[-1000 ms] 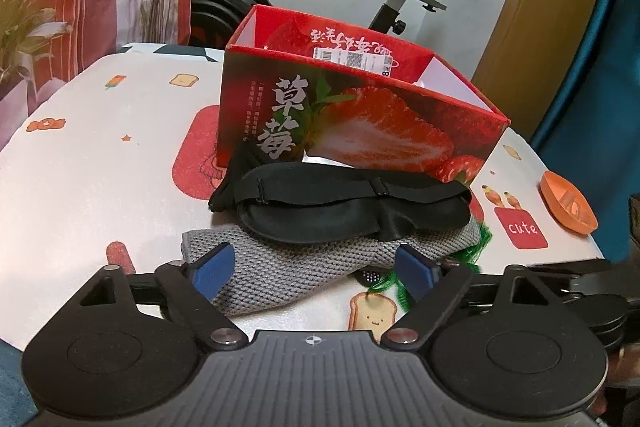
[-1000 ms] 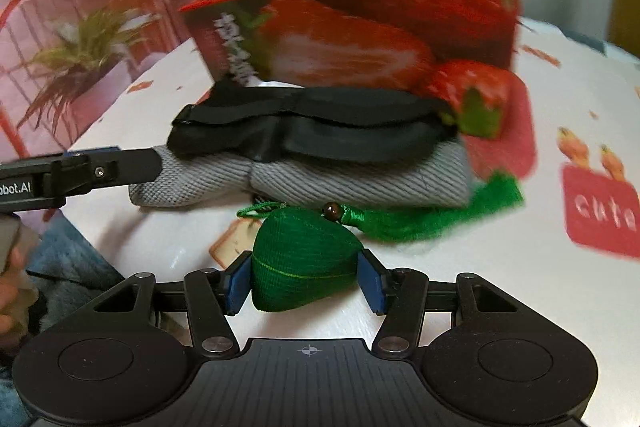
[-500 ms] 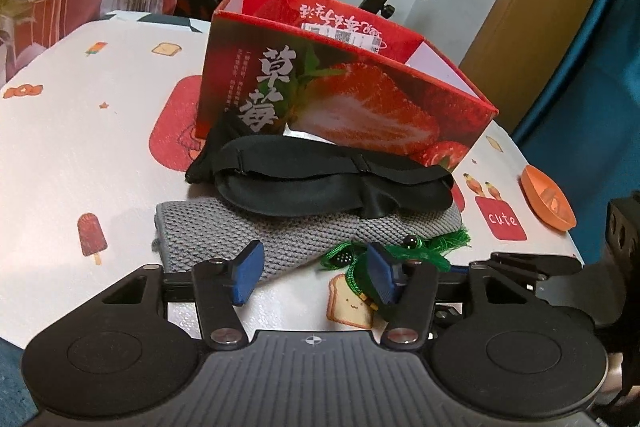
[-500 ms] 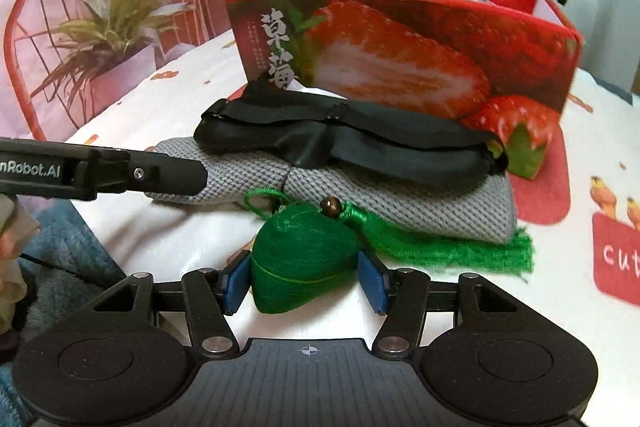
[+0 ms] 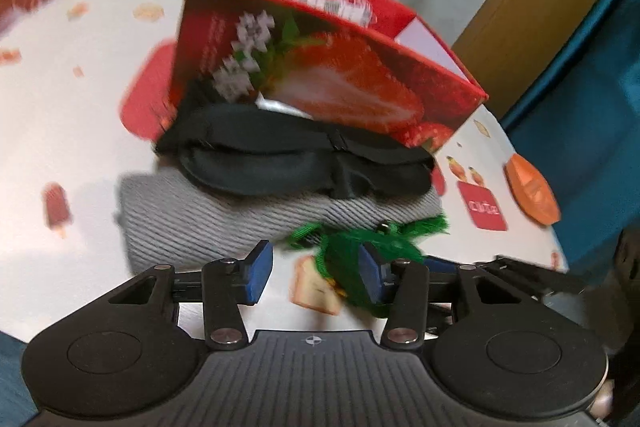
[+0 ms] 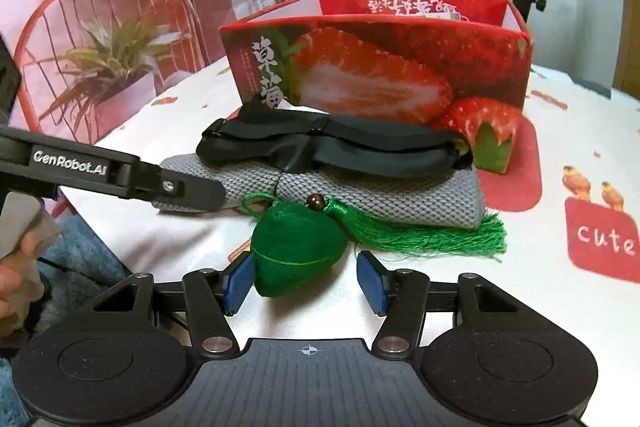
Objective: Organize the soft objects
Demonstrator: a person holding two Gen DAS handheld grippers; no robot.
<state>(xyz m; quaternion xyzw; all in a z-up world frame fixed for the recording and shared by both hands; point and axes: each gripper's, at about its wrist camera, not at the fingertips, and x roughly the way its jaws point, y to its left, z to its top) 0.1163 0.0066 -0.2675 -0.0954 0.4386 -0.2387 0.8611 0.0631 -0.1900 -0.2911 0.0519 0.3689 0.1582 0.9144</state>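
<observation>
While the red strawberry box (image 6: 400, 67) stands at the back of the table (image 6: 560, 307), grey cloth (image 6: 380, 195) w/ black eye mask (image 6: 340, 147) on top lies in front. Green pouch (image 6: 296, 255) sits btwn right gripper (image 6: 306, 281) pads; left pad touches, right one apart. Left gripper (image 5: 314, 273) has just been closing, nothing clamped.

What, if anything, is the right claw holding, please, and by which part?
Nothing firmly: the sachet sits between the right claw pads, one touching its side, the other just clear.
</observation>
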